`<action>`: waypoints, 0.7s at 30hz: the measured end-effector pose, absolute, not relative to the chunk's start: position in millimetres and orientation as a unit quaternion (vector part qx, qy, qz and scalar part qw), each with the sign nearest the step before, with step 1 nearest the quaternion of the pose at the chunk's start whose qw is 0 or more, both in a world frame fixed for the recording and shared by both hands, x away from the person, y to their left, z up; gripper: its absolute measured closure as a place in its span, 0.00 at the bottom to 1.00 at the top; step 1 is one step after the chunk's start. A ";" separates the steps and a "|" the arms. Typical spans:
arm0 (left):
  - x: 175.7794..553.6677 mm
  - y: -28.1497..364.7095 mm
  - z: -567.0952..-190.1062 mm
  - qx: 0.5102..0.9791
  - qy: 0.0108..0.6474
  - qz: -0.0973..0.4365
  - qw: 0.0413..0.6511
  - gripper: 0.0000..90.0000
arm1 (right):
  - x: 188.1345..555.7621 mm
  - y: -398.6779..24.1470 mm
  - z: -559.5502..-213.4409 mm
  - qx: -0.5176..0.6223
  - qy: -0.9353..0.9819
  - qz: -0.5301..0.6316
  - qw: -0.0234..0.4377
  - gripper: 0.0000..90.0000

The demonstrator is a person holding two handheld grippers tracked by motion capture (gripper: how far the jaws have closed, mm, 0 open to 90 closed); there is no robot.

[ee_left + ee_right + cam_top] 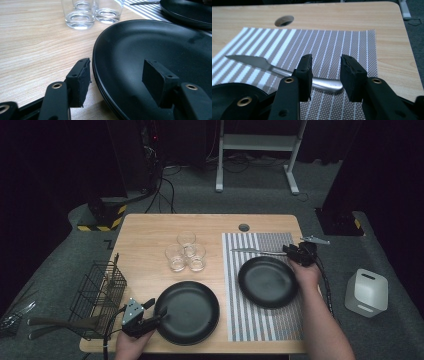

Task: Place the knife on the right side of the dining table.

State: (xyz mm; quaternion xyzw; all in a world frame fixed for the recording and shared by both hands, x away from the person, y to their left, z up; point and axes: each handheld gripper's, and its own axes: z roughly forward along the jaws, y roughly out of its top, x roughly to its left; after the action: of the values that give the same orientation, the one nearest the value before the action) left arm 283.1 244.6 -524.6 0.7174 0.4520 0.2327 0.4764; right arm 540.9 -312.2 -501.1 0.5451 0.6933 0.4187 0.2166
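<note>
The right hand-held gripper (295, 251) sits near the far right corner of the counter (150, 227), over the far edge of the striped placemat (260, 320). Its jaws stand partly spread around the handle end of a knife (274, 68), which lies flat on the placemat with its blade pointing toward the counter's left side. In the right gripper view the pads are on either side of the handle with a gap showing, so they do not pinch it. Just on the near side of the knife lies a black plate (267, 281), its rim close to the handle (little room there for the jaws).

The left hand-held gripper (152, 312) rests at the near edge of the counter, left of the middle. Its jaws are spread wide across the rim of a second black plate (187, 312), one pad (81, 80) outside over the bare wood, the other above the plate's inside; neither presses on the rim.

Three empty glasses (186, 252) cluster near the middle of the counter, beyond that plate and well apart from both grippers. A wire basket (95, 295) holding utensils hangs over the near left corner. A round hole (244, 227) sits at the far edge.
</note>
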 end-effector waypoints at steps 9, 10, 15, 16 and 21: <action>283.9 244.8 -524.7 0.719 0.453 0.230 0.475 0.44 | 544.8 -312.8 -514.4 0.552 0.714 0.380 0.204 0.63; 284.0 244.8 -524.6 0.719 0.454 0.230 0.474 0.44 | 544.9 -312.7 -514.8 0.553 0.716 0.376 0.202 0.62; 284.1 244.5 -524.7 0.718 0.456 0.228 0.474 0.44 | 545.0 -312.1 -516.7 0.550 0.726 0.355 0.209 0.63; 284.1 244.4 -524.8 0.718 0.456 0.228 0.475 0.44 | 545.0 -311.8 -517.2 0.550 0.728 0.352 0.210 0.63; 284.1 244.7 -524.7 0.718 0.456 0.227 0.475 0.44 | 546.5 -310.7 -518.5 0.555 0.728 0.339 0.217 0.66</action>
State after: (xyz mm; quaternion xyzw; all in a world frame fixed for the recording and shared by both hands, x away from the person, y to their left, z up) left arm 284.1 244.7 -524.7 0.7178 0.4559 0.2271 0.4748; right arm 546.5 -310.7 -518.5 0.5547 0.7283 0.3390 0.2169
